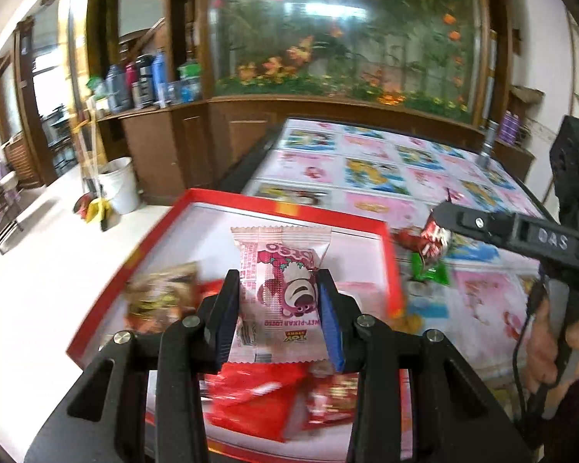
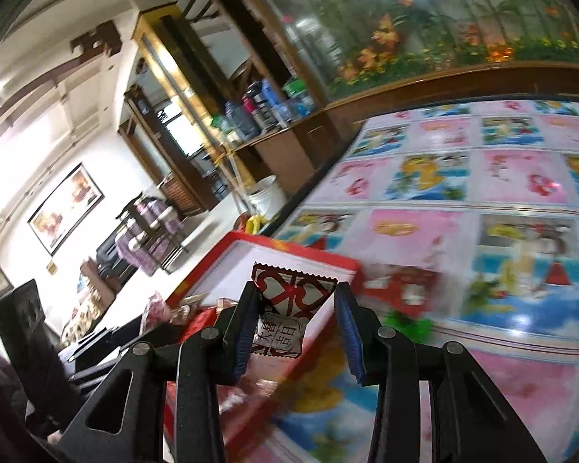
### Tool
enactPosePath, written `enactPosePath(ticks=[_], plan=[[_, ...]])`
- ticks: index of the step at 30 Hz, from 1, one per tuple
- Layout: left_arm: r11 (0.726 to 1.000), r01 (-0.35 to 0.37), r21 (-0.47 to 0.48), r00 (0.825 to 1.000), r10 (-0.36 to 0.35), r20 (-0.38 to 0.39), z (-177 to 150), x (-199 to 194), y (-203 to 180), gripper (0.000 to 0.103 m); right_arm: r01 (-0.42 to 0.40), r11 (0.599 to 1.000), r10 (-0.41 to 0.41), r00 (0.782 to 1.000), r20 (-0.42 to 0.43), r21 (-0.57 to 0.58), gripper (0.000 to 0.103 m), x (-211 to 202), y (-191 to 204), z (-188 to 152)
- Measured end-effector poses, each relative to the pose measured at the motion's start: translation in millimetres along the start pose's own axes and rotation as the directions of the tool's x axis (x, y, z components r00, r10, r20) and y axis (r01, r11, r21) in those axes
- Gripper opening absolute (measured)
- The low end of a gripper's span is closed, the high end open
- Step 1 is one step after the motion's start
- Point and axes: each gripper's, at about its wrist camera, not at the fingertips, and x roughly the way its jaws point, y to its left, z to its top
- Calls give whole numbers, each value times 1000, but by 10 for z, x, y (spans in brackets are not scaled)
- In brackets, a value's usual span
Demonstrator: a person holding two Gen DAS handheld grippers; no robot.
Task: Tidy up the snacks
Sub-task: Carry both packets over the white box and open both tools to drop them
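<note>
"Toy Story" snack packet point(image 1: 280, 293) clamped in left fingers point(image 1: 227, 312), red-patterned candy point(image 2: 289, 308) clamped in right fingers point(image 2: 345, 328)

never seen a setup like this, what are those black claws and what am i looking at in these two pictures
No robot here: a person holds a hand-held two-finger gripper in each hand, and each carries a wide-angle camera looking along its fingers. One picture comes from the left gripper, the other from the right gripper.

The left one is shut on a pink snack packet printed with a bear, over a red-rimmed tray that already has red packets in it. The right one is shut on a red-and-white candy.

Both are above a table with a cartoon-print cover. A few loose candies lie on it beside the tray.
</note>
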Motion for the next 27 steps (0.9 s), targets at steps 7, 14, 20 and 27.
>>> enactPosePath(ticks=[7,14,20,27], plan=[[998,-55,-42,998,54,-25,-62,112,309,37,-69,997,65,994,-92,-47,40,505,495,-115],[996,-63,-56,997,60,-56,-140,184,418,37,-100,989,81,982,-168,-110,43,863,898,-295],[990,-99,-101,992,91,-82,-149,226,521,60,-92,987,72,986,-150,-128,51,766,919,-283],[986,-125,-106,992,120,-50,-157,127,537,73,49,998,-51,998,-36,-51,59,361,269,-35]])
